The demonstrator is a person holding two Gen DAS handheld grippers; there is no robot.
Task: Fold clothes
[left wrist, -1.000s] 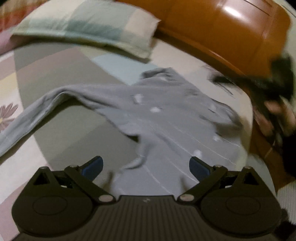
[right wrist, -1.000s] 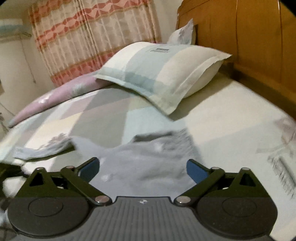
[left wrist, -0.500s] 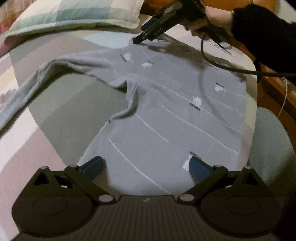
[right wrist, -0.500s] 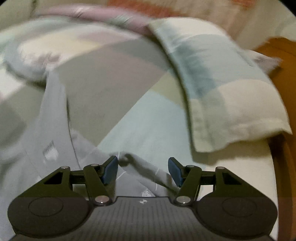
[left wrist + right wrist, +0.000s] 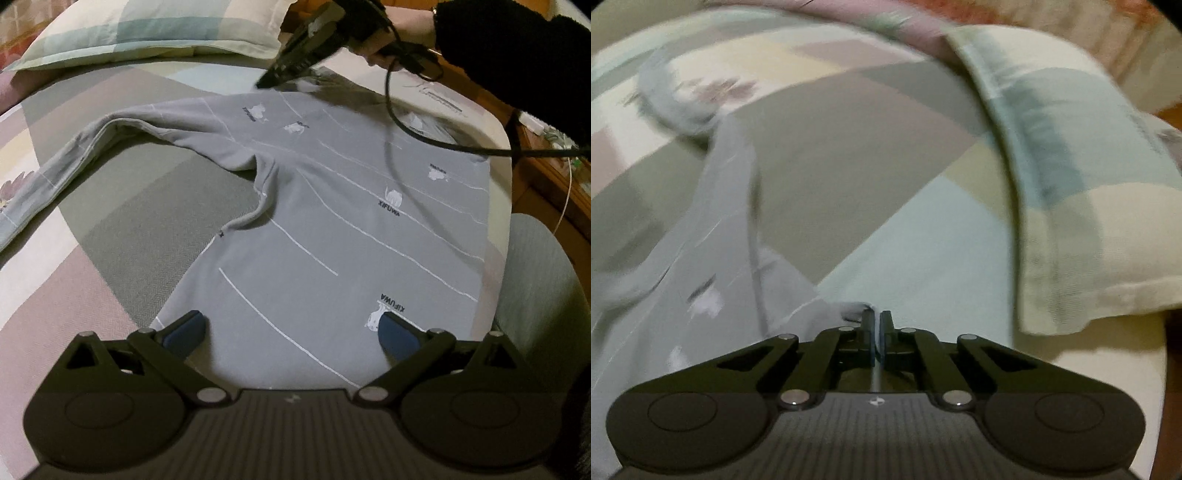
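Note:
A grey long-sleeved shirt (image 5: 332, 206) with white lines and small prints lies spread on the bed, one sleeve (image 5: 92, 144) stretched far to the left. My left gripper (image 5: 291, 332) hangs open just over its near hem, fingers astride the cloth. At the shirt's far edge my right gripper (image 5: 266, 83) sits in a hand with a dark sleeve. In the right wrist view the right gripper (image 5: 876, 317) is shut on a thin fold of the grey shirt (image 5: 713, 266), the cloth pinched between its pads.
A checked pillow (image 5: 155, 29) lies at the head of the bed, also close on the right as the pillow (image 5: 1071, 184). The patchwork bedsheet (image 5: 110, 236) lies under the shirt. A wooden headboard (image 5: 546, 184) and a black cable (image 5: 424, 136) run along the right.
The right gripper swung over to the shirt's far edge, rolled, and closed from wide open onto the cloth. The left gripper came down closer to the near hem and stayed open.

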